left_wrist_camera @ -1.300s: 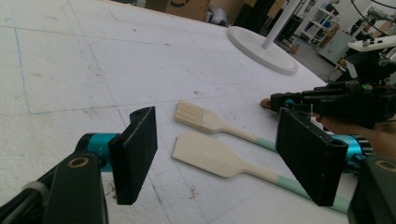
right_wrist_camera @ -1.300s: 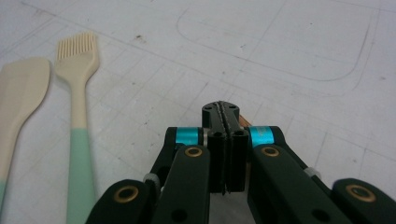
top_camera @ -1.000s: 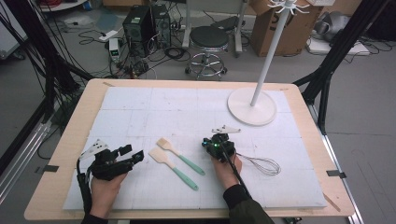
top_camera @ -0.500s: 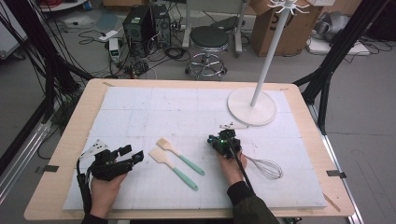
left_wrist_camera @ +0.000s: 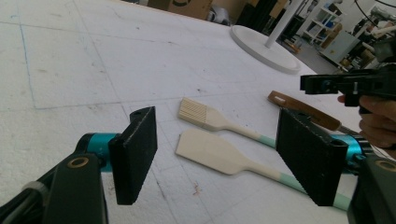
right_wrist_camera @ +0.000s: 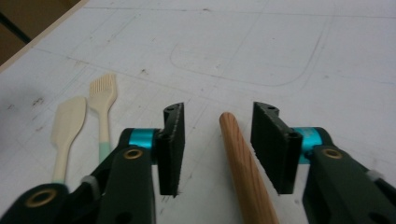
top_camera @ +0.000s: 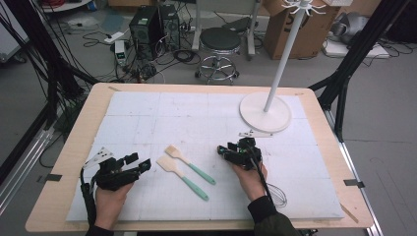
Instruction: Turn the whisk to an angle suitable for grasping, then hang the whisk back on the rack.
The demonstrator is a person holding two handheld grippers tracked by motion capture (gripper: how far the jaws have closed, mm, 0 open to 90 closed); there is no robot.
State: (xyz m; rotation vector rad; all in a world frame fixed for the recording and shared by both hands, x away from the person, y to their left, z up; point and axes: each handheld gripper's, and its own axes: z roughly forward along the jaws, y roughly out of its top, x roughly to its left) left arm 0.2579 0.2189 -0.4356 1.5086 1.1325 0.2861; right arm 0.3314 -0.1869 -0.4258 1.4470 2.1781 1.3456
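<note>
The thing to watch is the whisk's wooden handle (right_wrist_camera: 240, 163) and how it sits in the right gripper (right_wrist_camera: 217, 135). It lies lengthwise in the gap between the jaws and points the same way they do. It is closer to the jaw on the right of that gripper's own view, with a sliver of daylight on that side and a wider gap on the other. Those jaws have just been opening. They now stand about half spread, with the handle between them but neither pad pressing on it.

From above, the right gripper (top_camera: 235, 149) is a little right of the desk's middle. The whisk's wire loops (top_camera: 279, 196) peek out beside the person's right wrist, toward the near edge. So the whisk's long axis runs from the near edge toward the far edge, under the hand. I'd say it is resting on the desk, though the hand covers most of it.

Because the handle runs along the jaws and not across them, I judge a straight lift would clear it. Sliding sideways would nudge it.

The left gripper (top_camera: 139, 162) is near the near-left corner with its jaws spread wide and nothing between them. It faces the spatula (top_camera: 182, 178) and the brush (top_camera: 189, 164). These lie side by side just ahead of it, with their green handles pointing toward the near-right corner. It is well away from the whisk, so the right hand is the nearer one.
</note>
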